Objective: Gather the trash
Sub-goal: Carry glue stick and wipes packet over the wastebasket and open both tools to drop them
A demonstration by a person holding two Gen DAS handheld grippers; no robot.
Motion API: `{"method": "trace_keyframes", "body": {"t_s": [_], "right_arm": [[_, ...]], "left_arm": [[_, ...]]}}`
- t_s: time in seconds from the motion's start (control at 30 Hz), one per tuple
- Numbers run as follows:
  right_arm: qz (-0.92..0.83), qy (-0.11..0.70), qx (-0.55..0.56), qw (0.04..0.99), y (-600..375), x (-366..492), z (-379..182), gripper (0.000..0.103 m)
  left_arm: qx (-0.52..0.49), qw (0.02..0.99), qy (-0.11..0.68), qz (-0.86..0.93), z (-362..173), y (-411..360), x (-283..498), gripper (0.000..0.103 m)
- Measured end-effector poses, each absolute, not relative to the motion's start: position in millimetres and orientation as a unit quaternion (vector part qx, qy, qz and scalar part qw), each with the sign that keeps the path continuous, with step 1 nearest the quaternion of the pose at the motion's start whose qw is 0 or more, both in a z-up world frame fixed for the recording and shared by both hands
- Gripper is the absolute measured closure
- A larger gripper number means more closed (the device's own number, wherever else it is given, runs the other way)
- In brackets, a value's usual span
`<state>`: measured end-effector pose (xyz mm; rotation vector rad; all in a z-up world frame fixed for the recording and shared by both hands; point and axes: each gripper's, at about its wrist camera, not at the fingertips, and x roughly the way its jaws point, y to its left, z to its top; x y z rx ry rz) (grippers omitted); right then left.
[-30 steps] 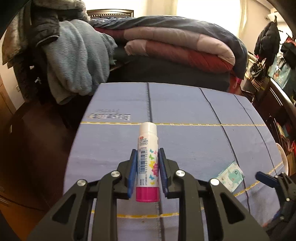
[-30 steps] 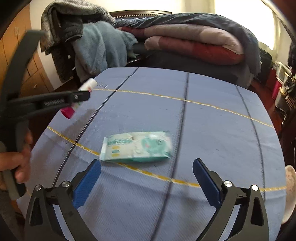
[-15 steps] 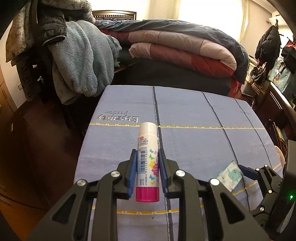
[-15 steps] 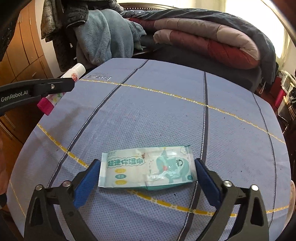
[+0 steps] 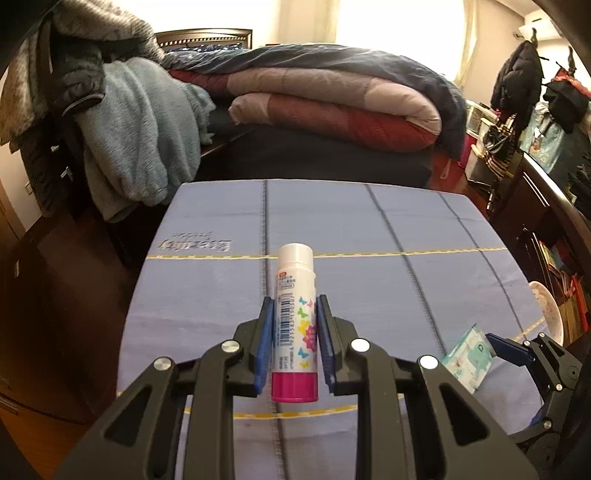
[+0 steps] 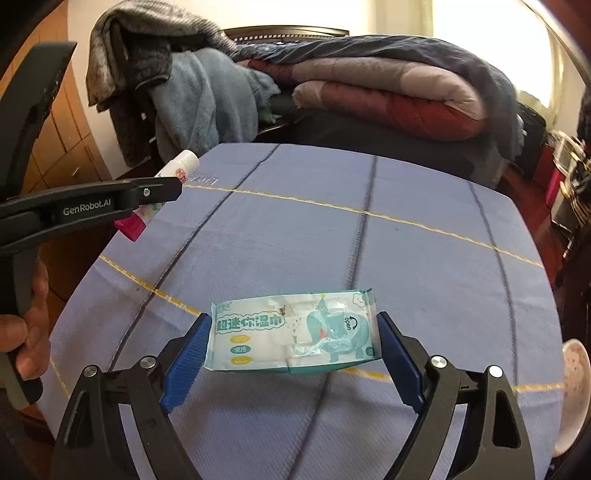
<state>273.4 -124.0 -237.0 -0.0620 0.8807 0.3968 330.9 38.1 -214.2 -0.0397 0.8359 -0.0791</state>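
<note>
Bright window [image 5: 399,22] behind bed [image 5: 332,155] piled with quilts [image 5: 332,99]; wooden cabinet [image 6: 74,122] on one side.

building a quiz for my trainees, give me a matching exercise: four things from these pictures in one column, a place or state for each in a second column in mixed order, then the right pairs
Things
1. white glue stick with pink base
2. pale green wet wipes packet
3. blue striped tablecloth
4. folded red and grey quilt

Places or states
A. covers the table
B. stacked on the bed behind the table
C. clamped in the left gripper
D. between the spread fingers of the right gripper

Pairs: 1-C, 2-D, 3-A, 4-B
</note>
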Motion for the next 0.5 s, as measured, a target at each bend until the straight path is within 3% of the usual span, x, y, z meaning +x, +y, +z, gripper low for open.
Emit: {"method": "trace_keyframes", "body": {"t_s": [0.5], "right_arm": [[0.121, 0.415, 0.029, 0.901, -233, 232, -226, 0.015]], "left_arm": [[0.031, 0.913, 0.387, -0.129, -194, -85, 322, 0.079]]}}
